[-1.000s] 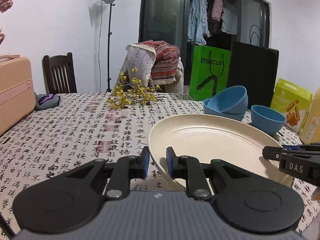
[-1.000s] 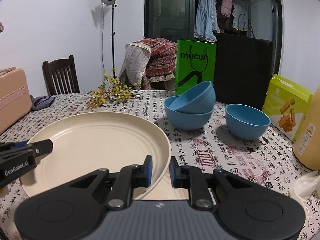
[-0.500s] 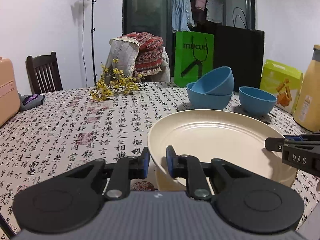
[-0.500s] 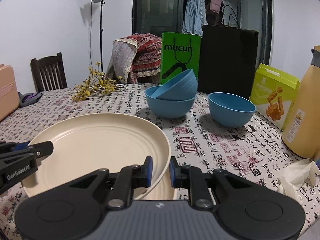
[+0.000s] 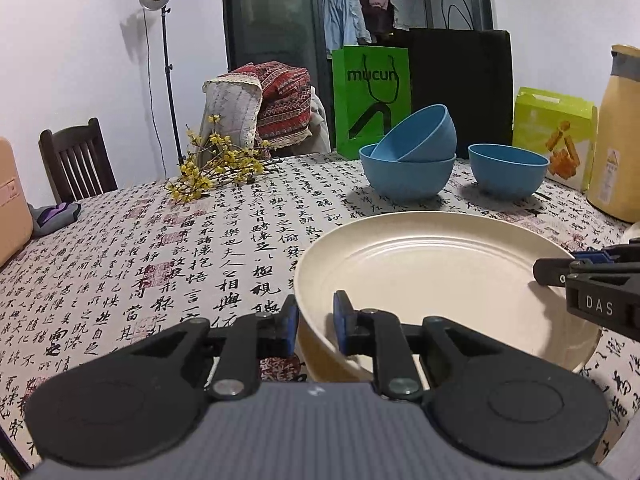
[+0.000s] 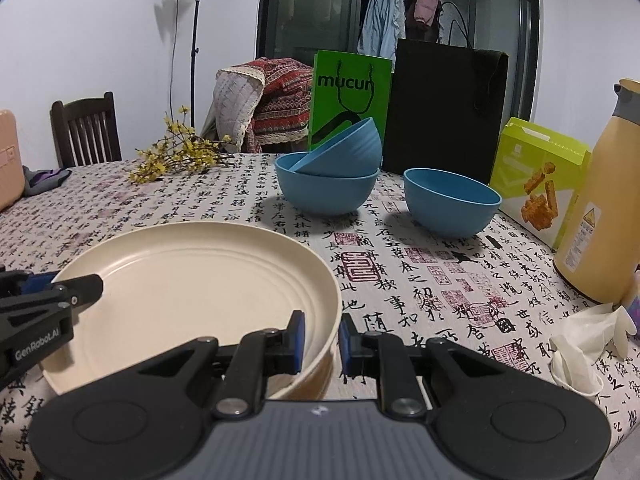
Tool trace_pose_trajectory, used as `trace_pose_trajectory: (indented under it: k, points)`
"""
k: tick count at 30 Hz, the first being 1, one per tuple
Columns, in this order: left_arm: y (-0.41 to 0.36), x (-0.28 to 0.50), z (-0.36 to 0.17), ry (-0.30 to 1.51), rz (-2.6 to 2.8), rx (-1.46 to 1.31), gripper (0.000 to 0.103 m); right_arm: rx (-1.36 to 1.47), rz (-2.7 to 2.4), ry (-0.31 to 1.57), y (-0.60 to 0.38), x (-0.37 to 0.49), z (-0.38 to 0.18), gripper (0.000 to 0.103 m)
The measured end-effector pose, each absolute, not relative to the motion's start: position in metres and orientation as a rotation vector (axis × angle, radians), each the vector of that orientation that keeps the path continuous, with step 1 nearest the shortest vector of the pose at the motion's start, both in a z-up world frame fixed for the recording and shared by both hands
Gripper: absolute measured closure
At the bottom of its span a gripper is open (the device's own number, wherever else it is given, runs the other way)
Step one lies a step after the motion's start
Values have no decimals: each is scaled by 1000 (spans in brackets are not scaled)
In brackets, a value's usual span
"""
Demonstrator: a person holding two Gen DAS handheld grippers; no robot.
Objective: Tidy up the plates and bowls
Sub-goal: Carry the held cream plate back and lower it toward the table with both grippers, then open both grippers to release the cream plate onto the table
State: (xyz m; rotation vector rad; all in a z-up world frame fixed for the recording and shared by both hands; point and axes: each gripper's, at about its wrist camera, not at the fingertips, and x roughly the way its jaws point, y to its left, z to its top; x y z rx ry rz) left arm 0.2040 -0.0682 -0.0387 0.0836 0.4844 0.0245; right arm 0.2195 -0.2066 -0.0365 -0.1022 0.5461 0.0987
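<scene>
A large cream plate [image 5: 432, 276] [image 6: 192, 292] hangs low over the table, held by both grippers at opposite rims. My left gripper [image 5: 315, 320] is shut on its left rim. My right gripper [image 6: 322, 338] is shut on its right rim. Each gripper's tip shows in the other view: the right gripper [image 5: 560, 276], the left gripper [image 6: 80, 284]. The edge of a second cream plate [image 6: 316, 380] [image 5: 316, 364] shows just beneath the held one; whether they touch I cannot tell. Two nested blue bowls [image 5: 408, 176] [image 6: 328, 192], the upper one tilted, stand behind, with a single blue bowl [image 5: 508, 172] [image 6: 452, 208] to their right.
A green bag [image 6: 348, 96], a black bag [image 6: 444, 108] and a yellow-green box [image 6: 540, 180] line the far edge. A yellow jug [image 6: 600, 208] stands at the right, a crumpled white glove [image 6: 580, 344] before it. Yellow flowers [image 5: 216, 172] lie at the back left.
Both grippers have sunk toward the table with the plate between them, and it now sits level. The edge of a second plate has come into view under it.
</scene>
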Motion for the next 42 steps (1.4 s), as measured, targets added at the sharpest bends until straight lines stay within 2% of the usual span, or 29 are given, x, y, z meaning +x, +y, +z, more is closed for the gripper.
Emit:
trace_pose_trajectory:
  k: [22, 23, 25, 29, 30, 31, 32, 34, 35, 36, 37, 38, 39, 40, 42]
  points:
    - [-80, 202, -50, 466, 3, 173, 80, -119, 89, 534, -212, 215, -45, 86]
    - [-80, 202, -50, 465, 4, 173, 78, -118, 90, 536, -213, 215, -46, 86]
    - [-80, 201, -49, 454, 2, 170, 63, -115, 92, 537, -214, 215, -47, 86]
    - [-79, 198, -44, 421, 1, 151, 49, -111, 102, 530, -213, 214, -47, 86]
    - [-78, 197, -42, 413, 3, 143, 41, -104, 102, 528, -213, 214, -46, 86]
    - [-77, 196, -40, 405, 8, 134, 30, -94, 103, 523, -214, 214, -45, 84]
    - [-75, 195, -38, 394, 12, 122, 25, -85, 105, 520, -215, 214, -44, 81]
    - [-70, 193, -36, 377, 18, 100, 13, -59, 112, 515, -218, 214, -41, 62]
    - [-68, 193, -34, 372, 19, 88, 9, -46, 116, 509, -220, 213, -40, 56]
    - [-66, 192, -33, 367, 26, 74, 0, -38, 118, 504, -222, 212, -38, 44]
    - [-63, 191, -32, 358, 39, 57, 0, -31, 118, 499, -223, 212, -37, 33]
    - [-59, 192, -31, 357, 49, 43, 0, -23, 119, 495, -224, 211, -36, 26]
    - [-56, 194, -31, 367, 56, 34, 0, -14, 122, 495, -226, 211, -35, 11]
    - [-53, 195, -31, 378, 61, 22, 0, -5, 127, 497, -228, 212, -35, 0]
    - [-46, 198, -31, 399, 63, -9, 0, 9, 130, 502, -230, 213, -34, 0]
